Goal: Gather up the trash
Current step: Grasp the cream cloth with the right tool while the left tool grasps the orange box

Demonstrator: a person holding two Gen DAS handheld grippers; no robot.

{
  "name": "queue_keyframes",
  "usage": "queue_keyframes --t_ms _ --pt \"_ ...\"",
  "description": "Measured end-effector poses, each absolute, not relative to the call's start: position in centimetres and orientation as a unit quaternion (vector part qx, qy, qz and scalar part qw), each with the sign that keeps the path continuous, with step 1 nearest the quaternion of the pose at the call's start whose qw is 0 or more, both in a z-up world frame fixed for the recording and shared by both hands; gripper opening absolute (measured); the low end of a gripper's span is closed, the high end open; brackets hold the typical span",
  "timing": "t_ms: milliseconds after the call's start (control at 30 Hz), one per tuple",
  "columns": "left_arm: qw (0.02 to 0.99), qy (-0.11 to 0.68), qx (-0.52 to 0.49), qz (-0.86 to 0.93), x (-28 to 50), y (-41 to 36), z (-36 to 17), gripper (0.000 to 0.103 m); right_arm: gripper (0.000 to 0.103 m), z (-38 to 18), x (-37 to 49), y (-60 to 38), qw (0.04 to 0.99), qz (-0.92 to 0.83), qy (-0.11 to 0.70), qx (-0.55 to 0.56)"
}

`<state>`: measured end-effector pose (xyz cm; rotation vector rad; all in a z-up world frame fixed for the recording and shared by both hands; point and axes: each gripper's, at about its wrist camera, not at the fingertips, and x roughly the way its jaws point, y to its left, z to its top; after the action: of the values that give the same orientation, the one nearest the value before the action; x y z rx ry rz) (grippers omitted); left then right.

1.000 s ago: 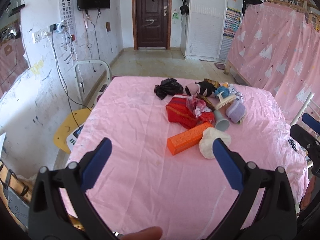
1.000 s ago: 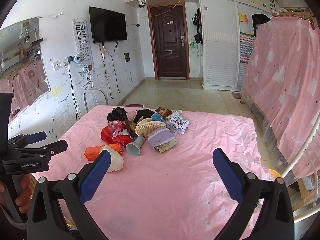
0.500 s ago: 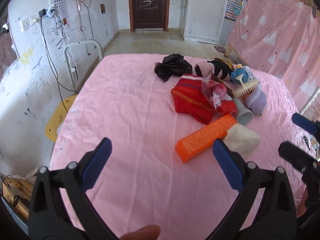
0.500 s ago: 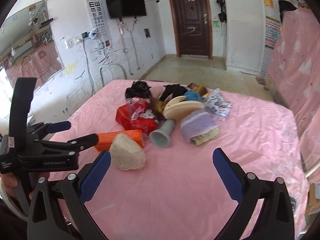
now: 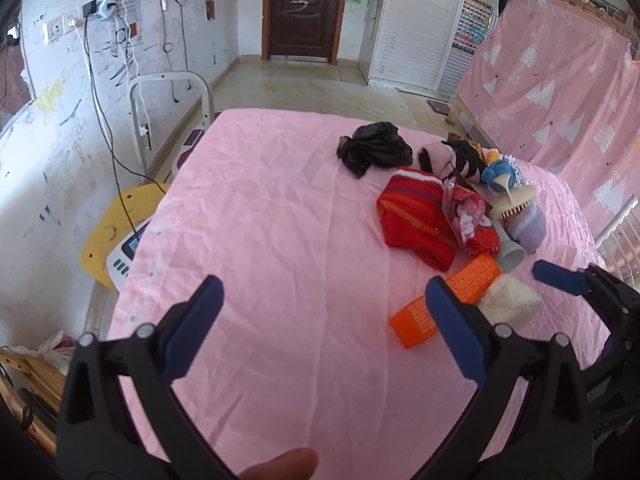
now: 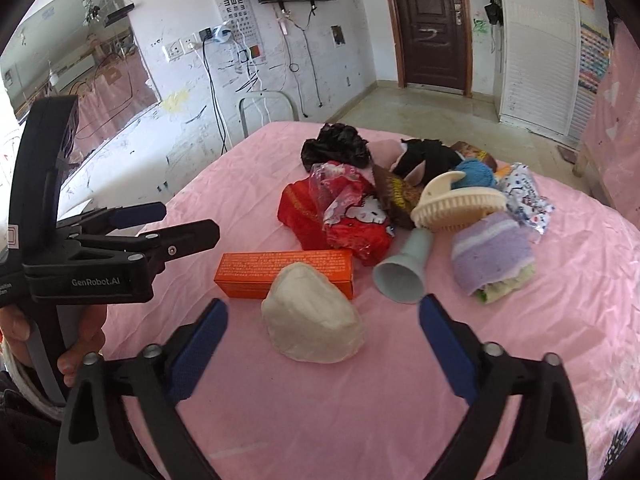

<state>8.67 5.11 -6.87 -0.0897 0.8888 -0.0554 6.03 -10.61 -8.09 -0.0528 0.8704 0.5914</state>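
On the pink bed sheet (image 6: 400, 400) lies a pile of items. Nearest is a white crumpled wad (image 6: 312, 320), resting against an orange box (image 6: 280, 270). Behind these are a red printed wrapper (image 6: 352, 216), a black plastic bag (image 6: 336, 150), a grey cup (image 6: 400, 276), a cream brush (image 6: 460, 204) and a purple cloth (image 6: 492, 252). My right gripper (image 6: 323, 304) hovers over the wad with its jaws closing; the wad sits between them, and the pads are clear of it. My left gripper (image 5: 323, 286) is open over bare sheet, left of the orange box (image 5: 476, 278).
A yellow stool (image 5: 116, 232) with a small device stands at the bed's left side, near a metal frame (image 5: 172, 80). A pink curtain (image 5: 560, 80) hangs on the right, beside a white rail (image 5: 616, 224). A hand holds the left gripper (image 6: 188, 222).
Both grippers have come forward and down toward the pile. The right gripper's jaws have narrowed and now flank the white wad. The left gripper stays wide open.
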Motion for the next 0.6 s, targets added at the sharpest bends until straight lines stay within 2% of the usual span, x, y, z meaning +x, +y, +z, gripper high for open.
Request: queue_keyframes --t_ms 100,467,600 --pt "0.901 0.431 -0.036 -0.044 9.0 4.3 -6.9 0.097 0.040 -8.9 6.5 -10.7 0.851 0.294 0.434 -0.014" --pt "0.893 0.435 0.037 -0.105 9.8 -0.9 -7.1 0.097 0.040 -6.3 5.4 -17.4 0.881 0.244 0.402 0.046" --pt "0.886 0.445 0.063 -0.116 10.5 -2.7 -7.8 0.081 0.040 -5.5 4.8 -20.1 0.894 0.217 0.388 0.058"
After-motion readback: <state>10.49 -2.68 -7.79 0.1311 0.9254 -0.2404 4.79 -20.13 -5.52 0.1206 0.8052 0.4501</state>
